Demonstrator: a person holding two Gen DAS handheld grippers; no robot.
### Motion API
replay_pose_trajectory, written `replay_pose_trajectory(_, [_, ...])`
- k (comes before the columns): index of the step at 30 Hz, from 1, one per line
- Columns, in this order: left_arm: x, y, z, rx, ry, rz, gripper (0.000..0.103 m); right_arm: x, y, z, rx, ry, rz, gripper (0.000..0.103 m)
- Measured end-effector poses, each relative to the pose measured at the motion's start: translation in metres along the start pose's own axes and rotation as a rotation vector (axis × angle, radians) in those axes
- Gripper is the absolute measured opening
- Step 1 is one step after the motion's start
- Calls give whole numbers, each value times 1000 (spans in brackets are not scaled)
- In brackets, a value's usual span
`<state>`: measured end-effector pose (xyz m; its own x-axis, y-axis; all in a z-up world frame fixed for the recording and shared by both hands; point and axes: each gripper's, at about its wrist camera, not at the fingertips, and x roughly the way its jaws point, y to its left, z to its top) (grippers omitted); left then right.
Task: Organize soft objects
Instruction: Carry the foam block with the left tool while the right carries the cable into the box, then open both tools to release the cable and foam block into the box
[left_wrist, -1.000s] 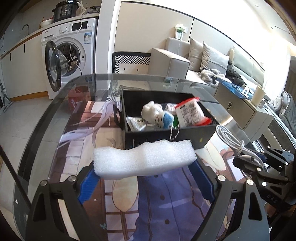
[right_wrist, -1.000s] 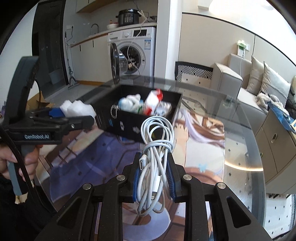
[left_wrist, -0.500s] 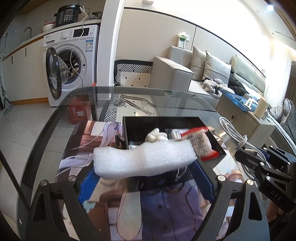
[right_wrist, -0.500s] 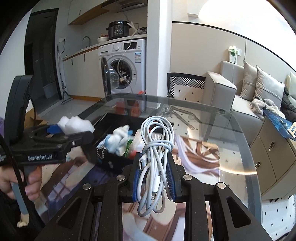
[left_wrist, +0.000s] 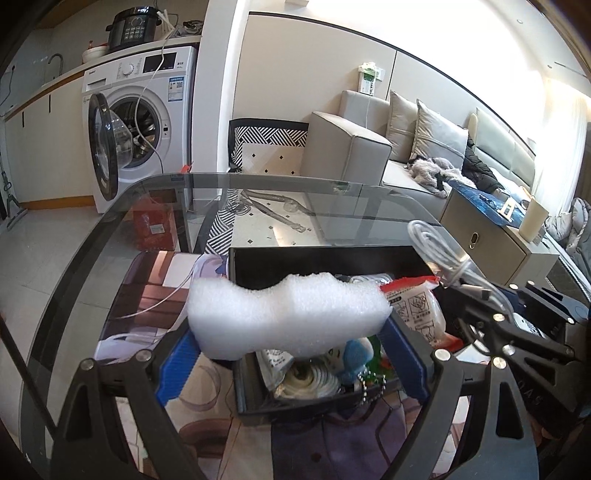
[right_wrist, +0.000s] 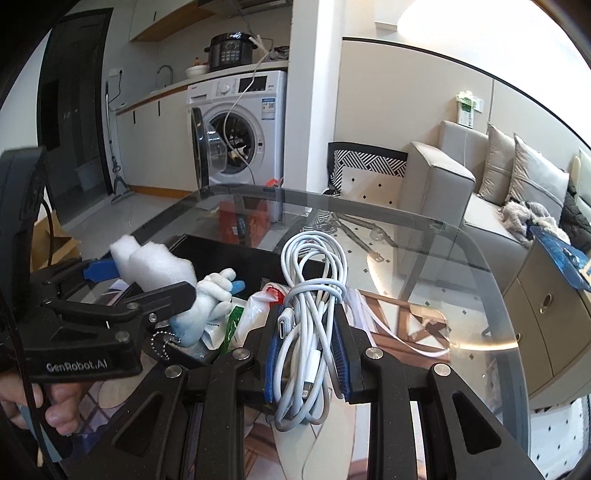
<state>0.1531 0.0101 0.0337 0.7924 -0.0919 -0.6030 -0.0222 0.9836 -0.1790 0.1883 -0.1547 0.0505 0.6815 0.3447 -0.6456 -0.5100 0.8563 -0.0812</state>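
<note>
the left gripper (left_wrist: 290, 345) pinches a white foam block (left_wrist: 288, 317) above the black box (left_wrist: 317, 260) — jaws spread wide around it. the right gripper (right_wrist: 306, 345) clamps a coiled white cable (right_wrist: 314, 291) beside the box.

The foam block (left_wrist: 288, 314) hides the middle of the black box (left_wrist: 321, 258); the packet's (left_wrist: 417, 310) print is too small to read.
</note>
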Motion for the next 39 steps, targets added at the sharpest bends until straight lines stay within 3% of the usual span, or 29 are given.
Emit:
replay_pose_trajectory(12, [6, 1, 1, 11, 9, -42, 91, 17, 4, 6, -70, 4, 65, 27])
replay_pose_trajectory(16, [5, 1, -1, 12, 28, -50, 93, 11, -2, 2, -77, -6, 45, 47])
replay_pose_trajectory(17, [4, 1, -2, 15, 29, -46, 98, 10, -3, 2, -72, -10, 44, 51])
replay_pose_trajectory(24, [-3, -4, -6, 55, 17, -47, 103, -7, -12, -13, -58, -16, 21, 71])
replay_pose_trajectory(26, [-7, -5, -8, 69, 6, -36, 103, -15, -15, -19, -45, -28, 16, 86])
replay_pose_trajectory(28, [-11, -6, -10, 87, -2, -27, 103, -23, -16, -22, -32, -50, 21, 93])
replay_pose_trajectory(32, [-21, -5, -14, 95, -24, -24, 103, -35, -13, -29, -23, -77, 22, 101])
replay_pose_trajectory(39, [-43, 2, -24, 88, -70, -22, 103, -48, -6, -42, 19, -112, 39, 102])
